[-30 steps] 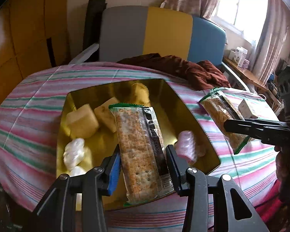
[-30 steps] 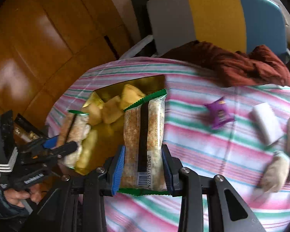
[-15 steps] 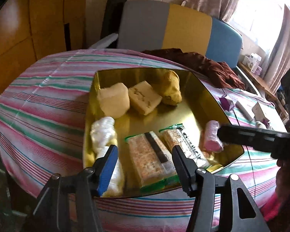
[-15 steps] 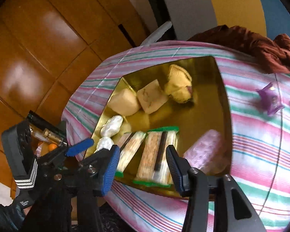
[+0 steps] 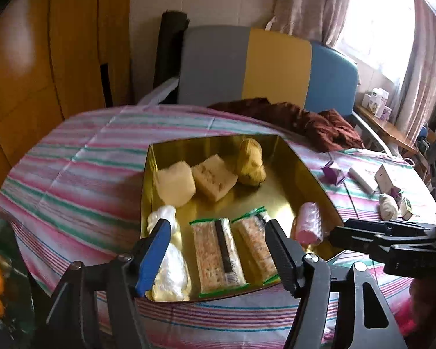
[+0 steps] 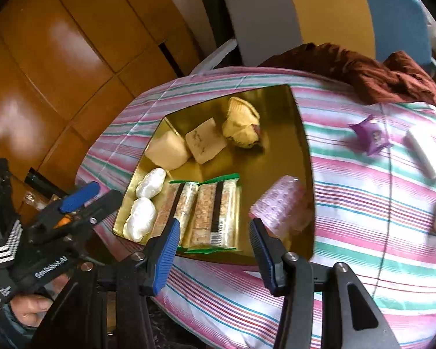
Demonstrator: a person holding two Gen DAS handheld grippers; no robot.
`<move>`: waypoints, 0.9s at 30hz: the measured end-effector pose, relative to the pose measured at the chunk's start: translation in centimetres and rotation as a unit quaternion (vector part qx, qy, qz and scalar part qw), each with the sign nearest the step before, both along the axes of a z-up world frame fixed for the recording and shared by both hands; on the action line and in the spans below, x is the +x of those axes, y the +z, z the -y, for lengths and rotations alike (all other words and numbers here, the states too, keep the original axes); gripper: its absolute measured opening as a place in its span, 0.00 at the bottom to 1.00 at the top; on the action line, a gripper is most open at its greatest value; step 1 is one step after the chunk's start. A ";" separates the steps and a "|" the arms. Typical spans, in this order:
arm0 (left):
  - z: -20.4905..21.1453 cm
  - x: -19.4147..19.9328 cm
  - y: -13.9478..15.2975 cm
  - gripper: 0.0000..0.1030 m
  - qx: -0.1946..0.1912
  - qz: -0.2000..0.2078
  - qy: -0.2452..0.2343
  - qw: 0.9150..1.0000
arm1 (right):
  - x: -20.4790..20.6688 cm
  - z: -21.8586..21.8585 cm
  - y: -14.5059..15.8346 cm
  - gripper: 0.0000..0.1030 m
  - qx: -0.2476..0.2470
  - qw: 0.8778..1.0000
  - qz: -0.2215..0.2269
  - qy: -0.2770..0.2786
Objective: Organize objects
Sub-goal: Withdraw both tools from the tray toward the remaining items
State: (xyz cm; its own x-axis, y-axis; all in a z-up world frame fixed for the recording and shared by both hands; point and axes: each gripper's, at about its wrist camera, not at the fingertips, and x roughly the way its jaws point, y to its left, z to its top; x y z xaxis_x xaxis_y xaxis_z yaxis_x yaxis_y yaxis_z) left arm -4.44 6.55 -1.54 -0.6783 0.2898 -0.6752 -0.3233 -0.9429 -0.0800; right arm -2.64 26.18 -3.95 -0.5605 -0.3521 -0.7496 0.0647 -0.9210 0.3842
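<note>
Both cracker packets [image 5: 216, 254] lie side by side inside the shiny gold square tray [image 5: 311, 174], near its front edge. Your left hand-held gripper [image 5: 218, 253], jaws just widened, and right hand-held gripper [image 6: 215, 244] are spread, empty. Withdrawing low could snag that edge

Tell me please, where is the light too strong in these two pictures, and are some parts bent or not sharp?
Left wrist view: the window is blown out white and the gold tray mirrors its contents; the fisheye curves the striped tablecloth. Right wrist view: glare patches on the wooden panels, and the purple packet and white box look slightly smeared.
</note>
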 end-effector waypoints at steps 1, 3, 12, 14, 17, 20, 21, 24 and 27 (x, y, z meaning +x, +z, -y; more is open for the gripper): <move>-0.1 0.2 0.3 0.67 -0.001 -0.005 -0.003 1.000 | 0.3 -0.2 0.2 0.49 0.003 1.000 -0.002 -0.004; -0.5 0.6 0.8 0.70 -0.008 -0.018 -0.008 1.000 | 0.7 -0.7 0.4 0.49 0.007 1.000 -0.005 -0.012; -3.4 2.1 2.1 0.75 -0.028 -0.053 -0.052 0.997 | 2.7 -4.6 0.2 0.49 0.028 0.997 0.002 -0.069; -4.1 2.1 2.0 0.75 -0.028 -0.053 -0.063 0.996 | 3.2 -6.1 0.3 0.49 0.033 0.996 0.004 -0.088; -5.3 2.1 1.8 0.75 -0.031 -0.049 -0.078 0.995 | 3.8 -8.3 0.3 0.49 0.039 0.993 0.007 -0.115; -6.7 2.0 1.4 0.76 -0.034 -0.045 -0.096 0.994 | 4.6 -10.5 0.3 0.49 0.047 0.989 0.011 -0.141; -7.3 2.0 1.2 0.76 -0.035 -0.042 -0.102 0.993 | 4.9 -11.4 0.2 0.49 0.051 0.987 0.013 -0.151; -8.8 2.1 0.9 0.76 -0.041 -0.038 -0.120 0.991 | 5.5 -13.5 0.1 0.49 0.057 0.983 0.018 -0.175; -10.5 2.1 0.5 0.76 -0.048 -0.035 -0.138 0.989 | 6.1 -16.3 0.2 0.49 0.062 0.976 0.021 -0.208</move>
